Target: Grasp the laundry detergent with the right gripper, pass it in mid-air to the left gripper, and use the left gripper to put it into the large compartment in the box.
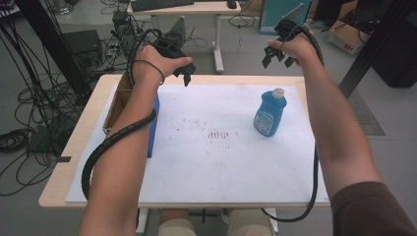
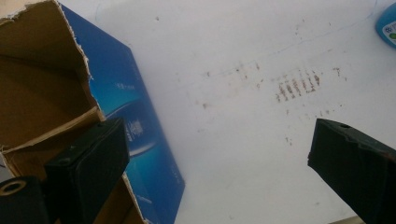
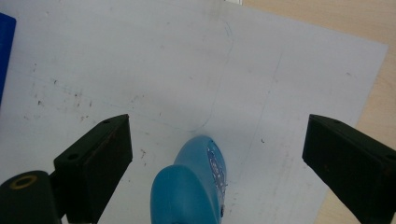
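Observation:
A blue bottle (image 1: 270, 114) with a white cap stands upright on the white sheet (image 1: 211, 167), right of centre. An open blue cardboard box (image 1: 153, 129) with a brown inside (image 1: 119, 101) stands at the sheet's left edge. My left gripper (image 1: 183, 73) hovers over the table's far edge beside the box, open and holding nothing. In the left gripper view the left gripper (image 2: 219, 140) looks down past the box (image 2: 135, 116) onto the sheet. My right gripper (image 1: 278, 59) is raised beyond the bottle, open. In the right gripper view the bottle (image 3: 191, 186) lies below the right gripper (image 3: 217, 135), apart from both jaws.
The sheet's middle carries dark smudges (image 1: 219, 133). The wooden table (image 1: 64, 172) shows bare along its left and far edges. Cables, a second desk (image 1: 196, 9) and boxes stand on the floor beyond.

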Demonstrator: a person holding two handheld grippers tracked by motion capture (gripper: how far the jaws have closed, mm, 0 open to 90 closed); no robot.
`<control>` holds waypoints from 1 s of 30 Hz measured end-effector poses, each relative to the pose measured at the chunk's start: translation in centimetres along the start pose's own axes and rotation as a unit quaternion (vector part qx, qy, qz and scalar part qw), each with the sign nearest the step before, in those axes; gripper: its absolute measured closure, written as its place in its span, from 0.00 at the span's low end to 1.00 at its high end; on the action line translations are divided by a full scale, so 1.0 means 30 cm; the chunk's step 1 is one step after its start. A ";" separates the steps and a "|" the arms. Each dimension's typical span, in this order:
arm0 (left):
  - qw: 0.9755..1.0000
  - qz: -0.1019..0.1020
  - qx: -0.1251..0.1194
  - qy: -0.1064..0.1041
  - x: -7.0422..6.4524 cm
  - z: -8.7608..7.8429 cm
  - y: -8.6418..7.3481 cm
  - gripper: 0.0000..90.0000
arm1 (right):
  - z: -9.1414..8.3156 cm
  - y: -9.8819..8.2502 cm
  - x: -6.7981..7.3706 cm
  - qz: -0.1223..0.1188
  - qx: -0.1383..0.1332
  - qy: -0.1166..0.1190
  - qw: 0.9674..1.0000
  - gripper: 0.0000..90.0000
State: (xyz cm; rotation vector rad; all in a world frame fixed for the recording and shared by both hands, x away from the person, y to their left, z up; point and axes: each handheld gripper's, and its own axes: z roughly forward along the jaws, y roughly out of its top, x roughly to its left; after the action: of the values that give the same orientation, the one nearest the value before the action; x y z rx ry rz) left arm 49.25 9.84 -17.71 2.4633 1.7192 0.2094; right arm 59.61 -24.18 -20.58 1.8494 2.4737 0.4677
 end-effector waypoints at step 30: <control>1.000 0.005 -0.013 0.002 -0.019 -0.049 -0.009 0.06 | -0.050 -0.075 -0.037 -0.006 -0.009 0.015 1.000 0.09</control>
State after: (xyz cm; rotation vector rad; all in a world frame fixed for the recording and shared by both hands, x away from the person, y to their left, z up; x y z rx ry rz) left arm 48.51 9.43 -16.34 2.4561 1.6948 0.2368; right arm 57.56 -26.12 -19.89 1.8347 2.4893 0.5200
